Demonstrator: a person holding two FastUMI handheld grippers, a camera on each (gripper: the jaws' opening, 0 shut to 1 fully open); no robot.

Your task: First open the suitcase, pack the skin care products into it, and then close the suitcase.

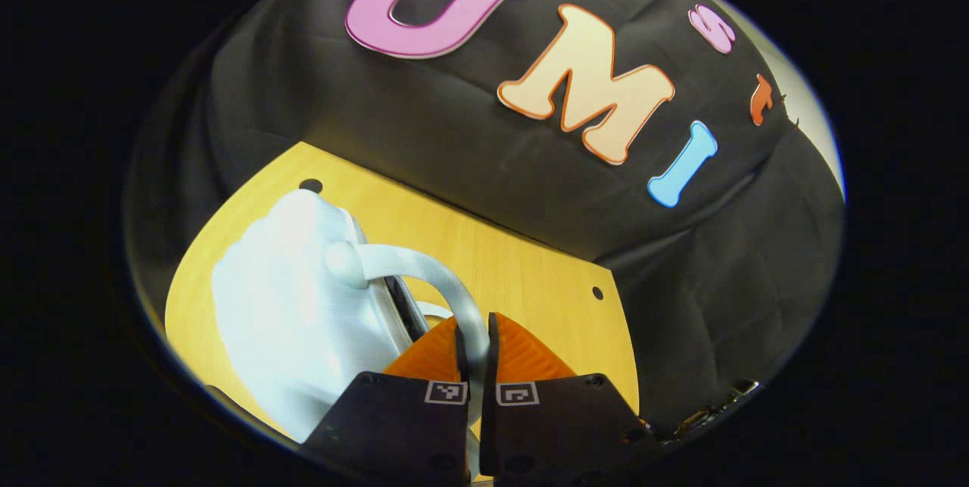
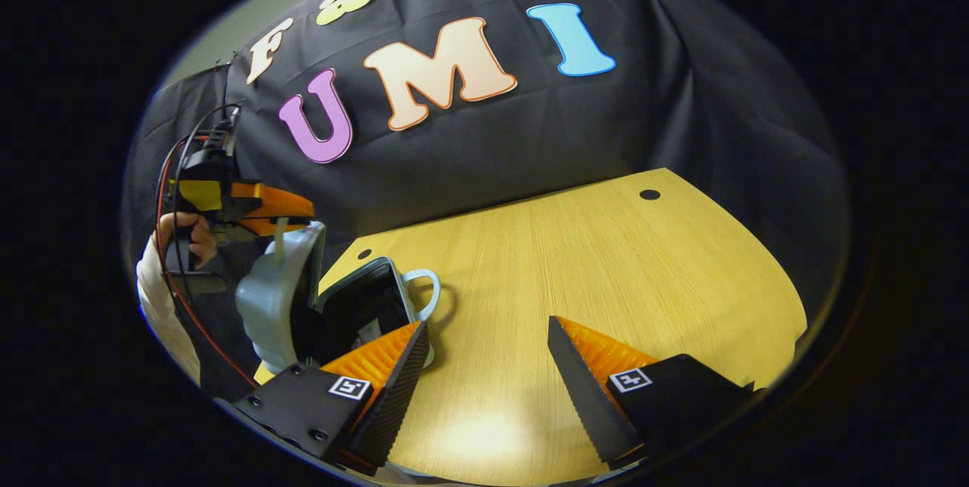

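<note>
Since your left gripper [image 1: 475, 347] has its jaws pinched tight on the suitcase's handle [image 1: 424, 275], the whole next move hangs on that one grip: the handle runs straight up between the jaws, with the lid [image 1: 288, 305] off to their left. From the right gripper view the suitcase [image 2: 318, 305] sits partly open at the table's [image 2: 606, 282] left edge, lid [image 2: 276, 298] lifted near upright and the dark inside facing your right gripper [image 2: 484, 358]. That one hangs with jaws spread wide and empty, just right of the case, so I'd guess it's the nearer hand for packing; can't spot any skin care products though.
</note>
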